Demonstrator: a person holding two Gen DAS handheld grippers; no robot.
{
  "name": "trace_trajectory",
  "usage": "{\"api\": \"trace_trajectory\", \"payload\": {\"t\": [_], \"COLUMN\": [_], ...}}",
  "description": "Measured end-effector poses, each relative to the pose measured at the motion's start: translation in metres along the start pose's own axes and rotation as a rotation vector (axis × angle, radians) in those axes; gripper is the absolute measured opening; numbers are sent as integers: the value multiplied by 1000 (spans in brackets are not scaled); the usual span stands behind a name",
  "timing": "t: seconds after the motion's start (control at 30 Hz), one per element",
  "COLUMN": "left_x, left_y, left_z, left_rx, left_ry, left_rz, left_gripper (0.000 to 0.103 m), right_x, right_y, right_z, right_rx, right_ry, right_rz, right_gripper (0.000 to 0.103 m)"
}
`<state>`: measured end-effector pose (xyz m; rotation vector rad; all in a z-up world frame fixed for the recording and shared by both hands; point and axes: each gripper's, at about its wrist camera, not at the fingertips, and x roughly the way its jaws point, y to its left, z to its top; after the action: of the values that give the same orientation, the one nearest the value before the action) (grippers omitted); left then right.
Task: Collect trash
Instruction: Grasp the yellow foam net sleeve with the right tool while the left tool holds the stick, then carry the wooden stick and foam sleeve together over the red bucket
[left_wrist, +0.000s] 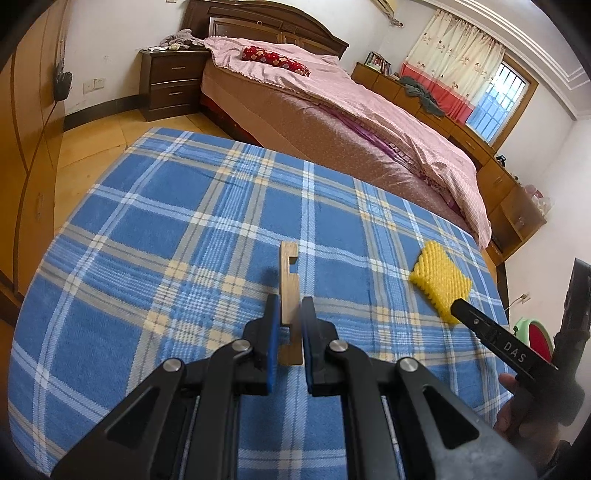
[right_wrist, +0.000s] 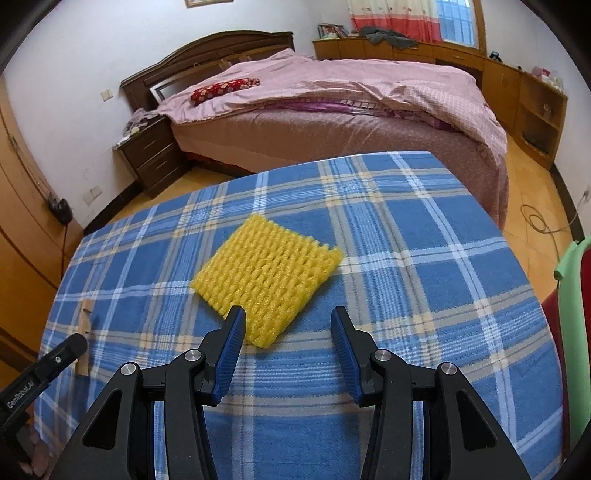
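Black arms with blue pads fill the bottom of both views. From the left wrist view, the left gripper (left_wrist: 290, 332) is squeezed tight on a small wooden piece (left_wrist: 289, 295). That piece is flat and thin, with little notches cut in one edge. It sticks out past the pads, over the blue checked cloth (left_wrist: 184, 229) that covers the table. I think it is pinched like this so it can be carried off as trash.

The right gripper (right_wrist: 288, 332) is not holding anything. Its two pads stand apart, with a gap between them. Just in front of them lies a yellow foam net (right_wrist: 266, 277), flat on the cloth. One corner of the net sits right by the left pad, but I cannot tell if the pad touches it. I think the pads are kept apart so they can go down around the net's near edge and then pinch it.

The net looks soft and squashy, so it should bend when it is squeezed. It lies flat, so a pad may have to slide under the edge.

A green and red bin (left_wrist: 532, 332) peeks in beside the table, on the right. I guess the trash goes in there. Behind the table is a big bed (right_wrist: 332, 110) with a pink cover.
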<state>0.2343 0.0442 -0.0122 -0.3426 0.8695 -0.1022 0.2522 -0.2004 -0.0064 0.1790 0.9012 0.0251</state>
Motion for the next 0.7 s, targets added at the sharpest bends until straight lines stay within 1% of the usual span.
{"api": "trace_trajectory", "payload": {"t": [0.07,0.1,0.17,0.2,0.23,0.27,0.4,0.53,0.7], "left_x": [0,1,1,1,0,0,-4,-9,-19], "left_y": [0,0,-1,-1,-1,-1,-1,-6,-19], "left_z": [-1,-1,-1,-1,-1,-1,-1,-1,-3], "left_rx": [1,2,4,4,4,3,-3,3,35], "left_ry": [3,5,6,6,6,6,1,-7,-22], "left_rz": [-3,-5,-10,-13,-16,-19,-38,-58,-86], "left_gripper": [10,10,10,10,10,10,10,10,10], "right_x": [2,2,3,2,2,0,-8,-32,-64], "right_y": [6,9,17,19,21,24,25,22,15], "right_z": [-1,-1,-2,-2,-3,-4,-7,-14,-26], "right_rx": [-27,-42,-72,-82,-95,-111,-124,-109,-89], "right_ry": [1,1,0,-3,-7,-10,-23,-55,-90], "right_rz": [-6,-1,5,6,7,11,26,33,44], "right_gripper": [37,34,22,19,12,10,9,9,9]}}
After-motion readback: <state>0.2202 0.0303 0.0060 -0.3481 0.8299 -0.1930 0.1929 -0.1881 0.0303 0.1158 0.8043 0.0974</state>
